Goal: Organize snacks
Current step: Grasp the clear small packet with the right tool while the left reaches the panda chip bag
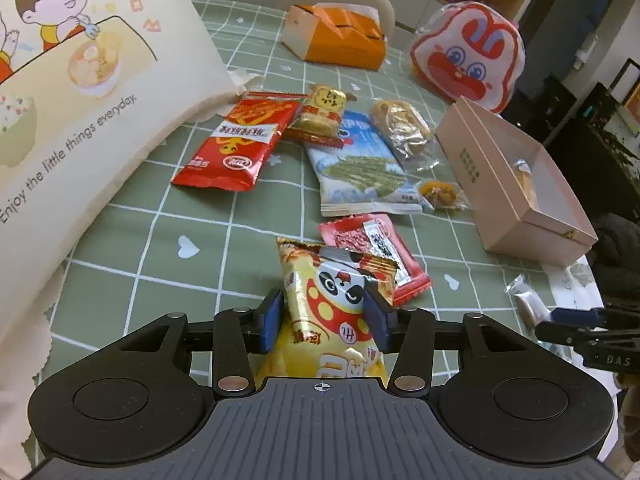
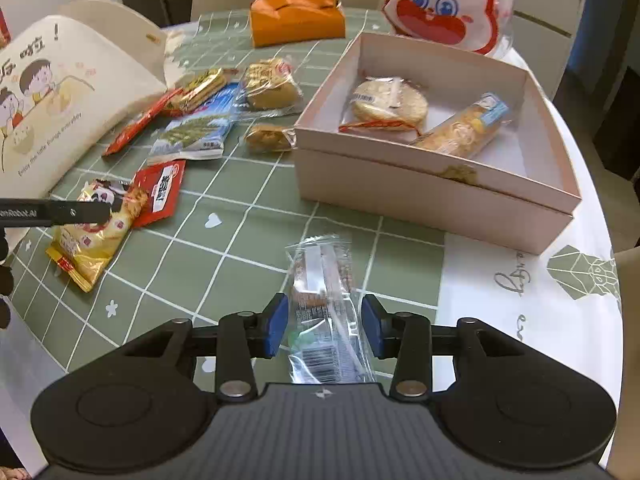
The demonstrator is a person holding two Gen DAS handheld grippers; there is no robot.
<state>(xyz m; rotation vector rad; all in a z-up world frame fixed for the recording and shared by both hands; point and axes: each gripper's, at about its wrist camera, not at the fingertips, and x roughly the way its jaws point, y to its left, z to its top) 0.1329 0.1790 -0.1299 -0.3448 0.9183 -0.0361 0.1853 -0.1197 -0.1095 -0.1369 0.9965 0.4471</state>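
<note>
L claw (image 1: pixel 326 316) clamped on yellow panda snack bag (image 1: pixel 332 300), R claw (image 2: pixel 325 322) open w/ clear wrapped snack (image 2: pixel 324 304) between pads, pink box (image 2: pixel 436 196) on worktop

A wide bare stretch of green checked tablecloth (image 2: pixel 224 256) lies open between the yellow panda packet (image 2: pixel 94 236) and the pink box (image 2: pixel 432 200), whose tall near wall bars any low approach, while the cream printed bag (image 1: pixel 80 92) crowds the left side.

I see: desk cloth (image 2: pixel 256 248) green, white grid | box (image 2: pixel 420 200) pink | panda packet (image 1: pixel 336 296) yellow | tissue box (image 1: pixel 340 36) orange
</note>
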